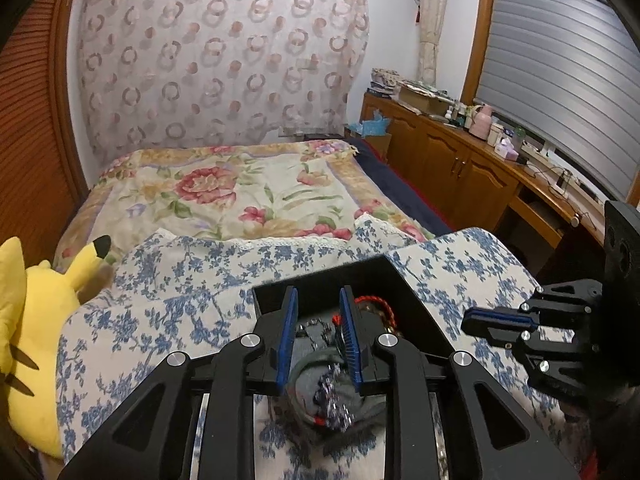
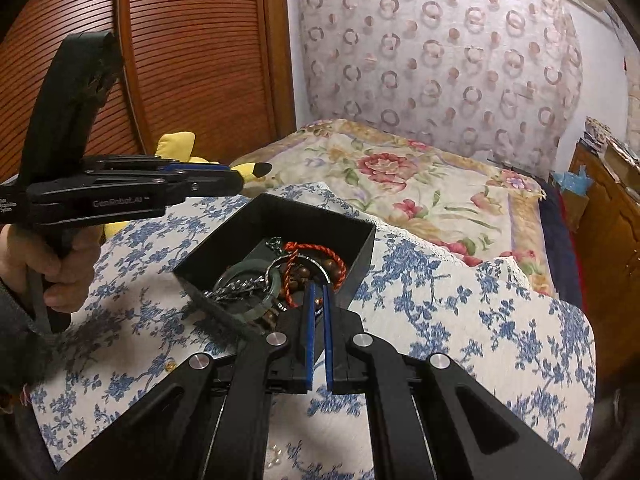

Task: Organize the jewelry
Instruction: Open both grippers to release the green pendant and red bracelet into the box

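The black box [image 2: 280, 216] sits at the middle of the frame on the blue-flowered cloth [image 2: 460, 320], with the jewelry [image 2: 280, 276] heaped inside. The left gripper [image 1: 318, 336] stands a little open over a beaded bracelet [image 1: 334, 404], not pressing on it. The right gripper [image 2: 318, 300] is closed and empty at the box's near rim. I think each piece should be lowered well inside before release. On the left gripper's side one reads "GenRobot.AI".

Black box [image 2: 362, 256], red cord [image 2: 316, 249], blue-floral cloth [image 2: 460, 320], yellow plush [image 1: 36, 340]
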Action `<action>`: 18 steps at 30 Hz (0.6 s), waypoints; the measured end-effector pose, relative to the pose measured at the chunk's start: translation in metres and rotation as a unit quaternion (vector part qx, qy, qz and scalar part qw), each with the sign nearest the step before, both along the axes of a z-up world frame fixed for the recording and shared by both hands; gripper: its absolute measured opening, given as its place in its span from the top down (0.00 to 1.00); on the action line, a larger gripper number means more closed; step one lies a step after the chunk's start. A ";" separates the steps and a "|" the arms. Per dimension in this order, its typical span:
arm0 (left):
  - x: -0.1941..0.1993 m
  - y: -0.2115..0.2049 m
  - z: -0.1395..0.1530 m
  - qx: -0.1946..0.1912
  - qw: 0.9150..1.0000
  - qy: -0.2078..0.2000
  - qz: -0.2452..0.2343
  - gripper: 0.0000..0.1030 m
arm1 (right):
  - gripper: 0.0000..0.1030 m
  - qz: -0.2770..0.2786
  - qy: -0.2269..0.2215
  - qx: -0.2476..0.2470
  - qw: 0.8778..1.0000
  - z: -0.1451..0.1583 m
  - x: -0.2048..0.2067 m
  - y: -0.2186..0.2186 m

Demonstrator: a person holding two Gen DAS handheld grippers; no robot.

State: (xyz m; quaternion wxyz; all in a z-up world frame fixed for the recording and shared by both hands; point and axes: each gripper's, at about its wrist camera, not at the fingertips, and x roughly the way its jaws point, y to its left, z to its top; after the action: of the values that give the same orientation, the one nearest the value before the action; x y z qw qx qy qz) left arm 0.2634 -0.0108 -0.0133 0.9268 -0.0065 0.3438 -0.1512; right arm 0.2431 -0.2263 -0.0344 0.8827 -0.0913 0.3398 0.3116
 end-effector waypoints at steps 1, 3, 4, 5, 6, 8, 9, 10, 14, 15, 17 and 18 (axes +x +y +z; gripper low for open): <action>-0.006 0.000 0.000 0.002 1.000 -0.001 -0.001 0.81 | 0.95 -0.001 -0.001 0.000 1.000 0.000 -0.004 -0.001; -0.018 0.002 -0.001 0.002 1.000 -0.002 -0.004 0.80 | 0.95 -0.003 -0.003 0.001 1.000 0.000 -0.013 -0.003; -0.023 0.004 -0.001 0.002 1.000 -0.002 -0.005 0.80 | 0.95 -0.003 -0.002 0.002 1.000 0.000 -0.018 -0.005; -0.030 0.004 -0.002 0.001 1.000 -0.002 -0.007 0.80 | 0.95 -0.004 -0.001 0.003 1.000 0.000 -0.023 -0.006; -0.035 0.005 -0.003 0.000 1.000 -0.002 -0.008 0.80 | 0.95 -0.004 0.000 0.003 1.000 -0.001 -0.026 -0.007; -0.047 0.008 -0.006 -0.002 1.000 0.000 -0.008 0.76 | 0.95 -0.005 0.004 0.001 1.000 -0.004 -0.036 -0.008; -0.051 0.009 -0.007 -0.001 1.000 0.000 -0.008 0.74 | 0.95 -0.006 0.005 -0.001 1.000 -0.006 -0.040 -0.009; -0.058 0.009 -0.009 0.000 1.000 0.000 -0.008 0.72 | 0.95 -0.007 0.005 -0.005 1.000 -0.009 -0.046 -0.010; -0.079 0.010 -0.019 0.000 1.000 0.008 -0.015 0.63 | 0.95 -0.012 0.016 -0.007 1.000 -0.019 -0.062 -0.013; -0.083 0.009 -0.022 0.001 1.000 0.011 -0.018 0.63 | 0.95 -0.012 0.020 -0.007 1.000 -0.021 -0.065 -0.013; -0.091 0.008 -0.029 0.000 1.000 0.020 -0.021 0.62 | 0.95 -0.013 0.026 -0.010 1.000 -0.026 -0.071 -0.012; -0.094 0.008 -0.033 0.001 0.999 0.025 -0.023 0.62 | 0.95 -0.013 0.028 -0.010 0.999 -0.028 -0.072 -0.013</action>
State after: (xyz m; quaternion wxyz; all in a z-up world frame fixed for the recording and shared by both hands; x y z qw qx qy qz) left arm 0.1692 -0.0030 -0.0464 0.9141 -0.0018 0.3672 -0.1721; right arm 0.1711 -0.2395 -0.0620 0.8757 -0.0869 0.3688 0.2993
